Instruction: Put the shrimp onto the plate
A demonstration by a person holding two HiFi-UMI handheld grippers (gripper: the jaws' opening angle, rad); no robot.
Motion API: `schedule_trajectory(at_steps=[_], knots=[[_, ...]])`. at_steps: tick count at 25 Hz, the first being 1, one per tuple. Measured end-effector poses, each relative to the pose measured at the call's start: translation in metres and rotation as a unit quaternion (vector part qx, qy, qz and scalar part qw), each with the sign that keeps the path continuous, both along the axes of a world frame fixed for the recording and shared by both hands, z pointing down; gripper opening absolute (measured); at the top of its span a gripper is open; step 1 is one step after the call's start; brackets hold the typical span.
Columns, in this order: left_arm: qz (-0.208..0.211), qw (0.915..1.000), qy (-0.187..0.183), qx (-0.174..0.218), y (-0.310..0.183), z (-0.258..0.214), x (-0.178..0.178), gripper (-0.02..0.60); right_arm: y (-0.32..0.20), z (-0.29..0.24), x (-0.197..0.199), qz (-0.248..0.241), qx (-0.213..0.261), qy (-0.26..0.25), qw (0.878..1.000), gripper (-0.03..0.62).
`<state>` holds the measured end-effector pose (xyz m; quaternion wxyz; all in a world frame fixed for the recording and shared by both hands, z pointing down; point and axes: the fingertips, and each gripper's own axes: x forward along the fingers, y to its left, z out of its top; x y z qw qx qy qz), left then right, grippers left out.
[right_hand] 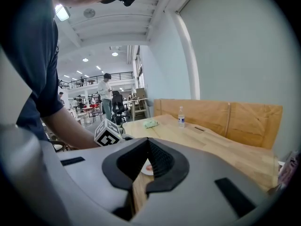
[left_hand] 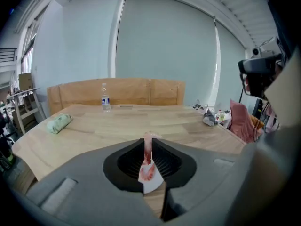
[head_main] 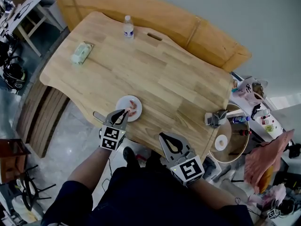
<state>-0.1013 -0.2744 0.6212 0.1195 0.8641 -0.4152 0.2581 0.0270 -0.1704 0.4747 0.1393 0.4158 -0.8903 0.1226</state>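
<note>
A small white plate (head_main: 126,102) sits near the front edge of the wooden table (head_main: 164,74), with one pink shrimp (head_main: 133,108) lying on it. My left gripper (head_main: 123,114) hovers over the plate's near side, shut on a second shrimp. In the left gripper view that pinched shrimp (left_hand: 147,147) hangs upright between the jaws of the left gripper (left_hand: 148,141), above the plate (left_hand: 155,182) and the shrimp lying on it (left_hand: 147,173). My right gripper (head_main: 170,142) is shut on nothing at the table's front edge, right of the plate. The right gripper view shows its jaws closed (right_hand: 148,144) and the plate (right_hand: 146,167) behind.
A water bottle (head_main: 128,26) stands at the table's far edge and a green cloth (head_main: 81,52) lies far left. A crumpled grey object (head_main: 216,118) rests at the right edge. Wooden panels (head_main: 188,27) lean behind the table; cluttered stools (head_main: 230,140) stand to the right.
</note>
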Motion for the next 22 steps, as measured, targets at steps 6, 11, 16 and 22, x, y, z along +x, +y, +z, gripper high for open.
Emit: schedule_trajectory(at_steps=[6,11,16,22], knots=[[-0.004,0.9995,-0.026,-0.017,-0.021,0.047,-0.008,0.055,0.002,0.014,0.009,0.009,-0.013,0.003,1.0,0.009],[-0.018,0.998,-0.045,-0.04,-0.032,0.081,-0.02,0.055,0.006,0.024,0.015,0.019,-0.027,0.005,0.999,0.009],[-0.025,0.9957,-0.067,-0.059,-0.039,0.107,-0.026,0.055,0.01,0.03,0.017,0.026,-0.041,0.007,0.999,0.009],[-0.019,0.9924,-0.094,-0.077,-0.044,0.126,-0.023,0.055,0.012,0.037,0.021,0.037,-0.054,0.005,0.998,0.009]])
